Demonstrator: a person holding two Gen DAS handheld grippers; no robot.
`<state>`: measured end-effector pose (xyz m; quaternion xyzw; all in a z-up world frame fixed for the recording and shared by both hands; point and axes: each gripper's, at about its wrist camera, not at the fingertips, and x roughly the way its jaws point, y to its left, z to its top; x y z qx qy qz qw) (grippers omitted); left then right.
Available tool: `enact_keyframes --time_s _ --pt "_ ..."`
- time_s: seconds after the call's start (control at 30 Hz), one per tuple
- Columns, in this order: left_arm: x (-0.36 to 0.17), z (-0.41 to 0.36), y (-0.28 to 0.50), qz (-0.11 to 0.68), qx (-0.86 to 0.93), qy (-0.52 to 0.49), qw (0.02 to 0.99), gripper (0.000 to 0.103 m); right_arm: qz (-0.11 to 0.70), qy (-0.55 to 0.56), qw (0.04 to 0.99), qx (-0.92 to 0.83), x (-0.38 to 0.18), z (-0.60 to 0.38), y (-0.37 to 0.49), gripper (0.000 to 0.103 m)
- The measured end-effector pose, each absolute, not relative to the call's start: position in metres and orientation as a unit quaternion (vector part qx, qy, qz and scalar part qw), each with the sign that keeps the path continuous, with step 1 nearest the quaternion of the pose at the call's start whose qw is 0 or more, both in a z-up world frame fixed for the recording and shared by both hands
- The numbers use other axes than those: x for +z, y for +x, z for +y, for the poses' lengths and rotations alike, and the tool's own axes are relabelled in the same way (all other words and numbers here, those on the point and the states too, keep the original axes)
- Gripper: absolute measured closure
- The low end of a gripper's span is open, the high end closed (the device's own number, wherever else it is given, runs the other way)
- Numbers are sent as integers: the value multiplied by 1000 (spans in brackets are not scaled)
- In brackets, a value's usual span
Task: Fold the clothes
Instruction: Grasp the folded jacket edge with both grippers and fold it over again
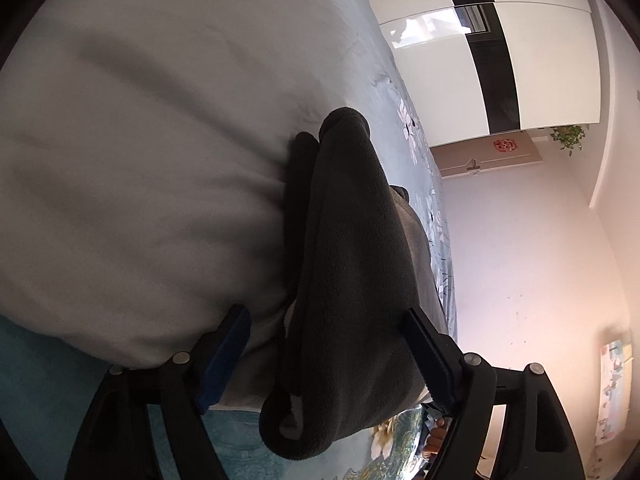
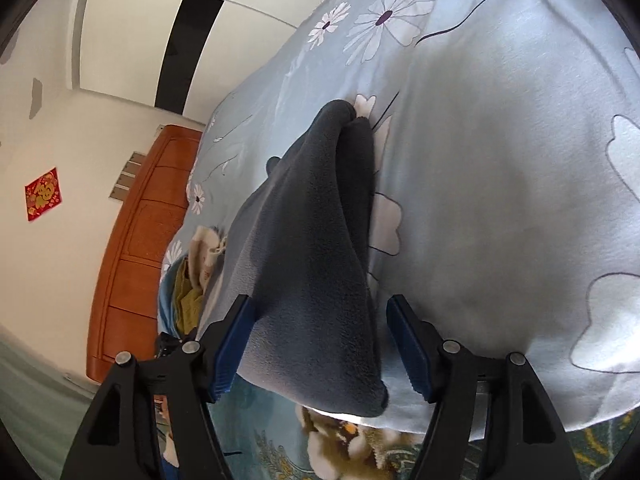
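Note:
A dark grey fleece garment (image 1: 352,260) lies folded into a long narrow strip on a light blue flowered bedspread (image 1: 140,160). My left gripper (image 1: 328,318) is open and straddles the near end of the strip; its left pad stands apart from the cloth and its right pad is beside the cloth's edge. In the right wrist view the same garment (image 2: 312,248) runs away from me over the bedspread (image 2: 500,160). My right gripper (image 2: 320,304) is open around that end, with a gap on the right side and the left pad close to the fleece.
A teal flowered blanket (image 2: 280,452) lies under the bedspread's near edge. A small pile of other clothes (image 2: 196,276) sits by an orange wooden headboard (image 2: 136,248). White wardrobe doors with a black stripe (image 1: 492,60) stand past the bed.

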<state>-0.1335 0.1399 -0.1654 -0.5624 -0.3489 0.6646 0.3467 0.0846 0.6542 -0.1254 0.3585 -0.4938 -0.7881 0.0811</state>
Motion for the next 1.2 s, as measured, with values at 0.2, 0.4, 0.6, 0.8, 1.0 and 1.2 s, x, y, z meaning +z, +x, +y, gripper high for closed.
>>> enact_keyframes --time_s 0.2,0.4,0.6,0.8,1.0,1.2 --pt "-151 150 -138 -316 687 -570 321 15 -465 377 68 -798 -116 640 56 29" --pt "-132 136 -128 -251 720 -572 303 15 -441 384 73 -808 -113 635 51 29" --pt "-148 144 -139 -299 664 -597 338 15 -441 378 72 -811 -116 633 52 29" --pt "-156 175 -148 -338 614 -612 367 15 -439 380 81 -811 -111 633 51 29" --pt "-168 182 -167 -393 602 -603 347 15 -451 374 82 -806 -116 634 45 29" --pt "-156 186 -162 -370 641 -594 314 41 -452 367 60 -811 -112 628 45 36"
